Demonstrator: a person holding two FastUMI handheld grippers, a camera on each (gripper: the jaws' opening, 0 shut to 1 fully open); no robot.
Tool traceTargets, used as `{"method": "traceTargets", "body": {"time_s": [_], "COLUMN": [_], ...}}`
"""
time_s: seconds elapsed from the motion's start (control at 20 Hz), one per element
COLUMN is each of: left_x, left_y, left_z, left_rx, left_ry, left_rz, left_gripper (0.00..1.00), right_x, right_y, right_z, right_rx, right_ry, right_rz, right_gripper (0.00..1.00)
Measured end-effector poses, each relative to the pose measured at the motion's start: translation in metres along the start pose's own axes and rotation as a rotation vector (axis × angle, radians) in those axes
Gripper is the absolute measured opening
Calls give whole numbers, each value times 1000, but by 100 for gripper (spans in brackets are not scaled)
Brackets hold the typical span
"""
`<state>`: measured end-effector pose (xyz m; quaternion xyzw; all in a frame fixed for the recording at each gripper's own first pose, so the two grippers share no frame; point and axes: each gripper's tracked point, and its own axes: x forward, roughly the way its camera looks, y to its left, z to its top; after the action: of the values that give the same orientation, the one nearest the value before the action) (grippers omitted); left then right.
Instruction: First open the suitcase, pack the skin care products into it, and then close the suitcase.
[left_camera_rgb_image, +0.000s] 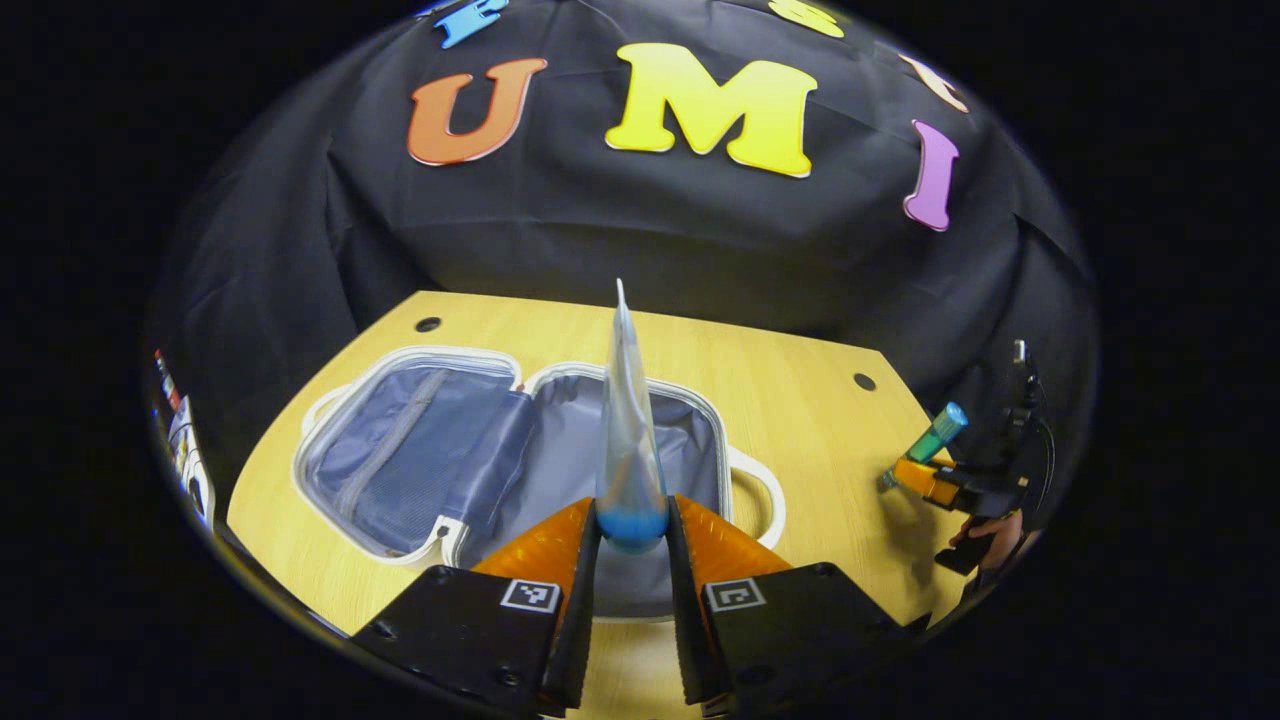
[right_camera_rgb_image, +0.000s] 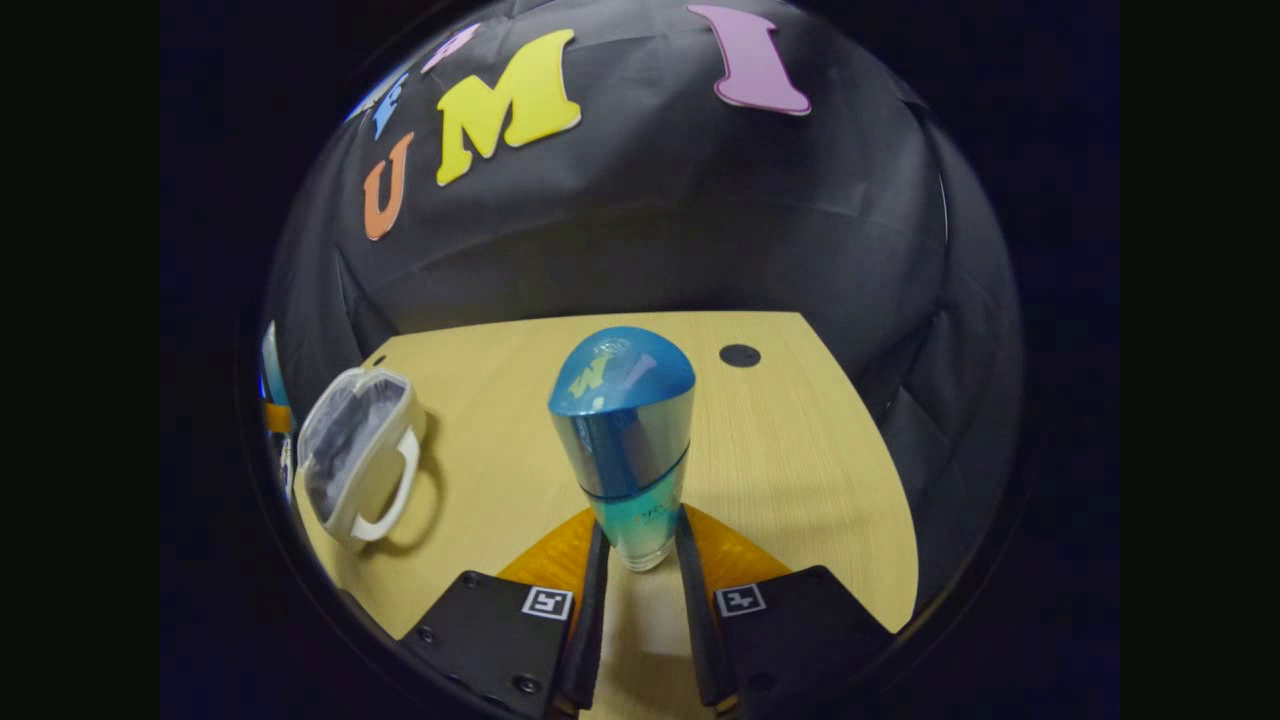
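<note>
The left gripper (left_camera_rgb_image: 632, 535) hangs above the open suitcase (left_camera_rgb_image: 520, 450), its jaws pressed on a tube (left_camera_rgb_image: 628, 440). The right gripper (right_camera_rgb_image: 640, 545), held by a hand (left_camera_rgb_image: 985, 535) well to the right of the suitcase, has its jaws clamped on a bottle (right_camera_rgb_image: 625, 440).

Open suitcase (left_camera_rgb_image: 420, 450), upright tube (left_camera_rgb_image: 628, 440), bottle (right_camera_rgb_image: 628, 440)

I see a light wooden table (left_camera_rgb_image: 800, 400) with round dark holes near its far edge. On it the suitcase (left_camera_rgb_image: 500, 450) lies opened flat.
</note>
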<state>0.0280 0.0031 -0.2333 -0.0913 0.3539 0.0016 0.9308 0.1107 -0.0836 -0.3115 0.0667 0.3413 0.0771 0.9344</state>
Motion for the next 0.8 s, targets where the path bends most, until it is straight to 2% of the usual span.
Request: {"method": "traceTargets", "body": {"time_s": [0.1, 0.25, 0.5, 0.55, 0.65, 0.7, 0.75, 0.8], "left_x": [17, 44, 72, 75, 80, 80, 82, 81], "left_y": [14, 42, 71, 74, 78, 79, 80, 81], "left_z": [-18, -44, -78, -80, -85, -86, -88, -90], "left_rx": [26, 40, 18, 17, 10, 13, 19, 27], "left_ry": [94, 208, 398, 424, 482, 507, 527, 558], "left_rz": [-56, -87, -80, -77, -69, -62, -58, -51], "left_gripper": [39, 39, 39, 39, 39, 39, 39, 39], "right_x": [-38, -95, -164, -175, -190, -197, -201, -204], "right_y": [13, 31, 46, 49, 50, 50, 53, 56], "right_z": [16, 32, 48, 49, 52, 53, 53, 54], "right_rx": [-13, -40, 93, 116, 112, 103, 94, 84], "right_ry": [-23, -45, -57, -65, -82, -88, -90, -90], "right_rz": [20, 68, 82, 81, 72, 69, 69, 70], "right_gripper": [35, 35, 32, 35, 32, 35, 31, 35]}}
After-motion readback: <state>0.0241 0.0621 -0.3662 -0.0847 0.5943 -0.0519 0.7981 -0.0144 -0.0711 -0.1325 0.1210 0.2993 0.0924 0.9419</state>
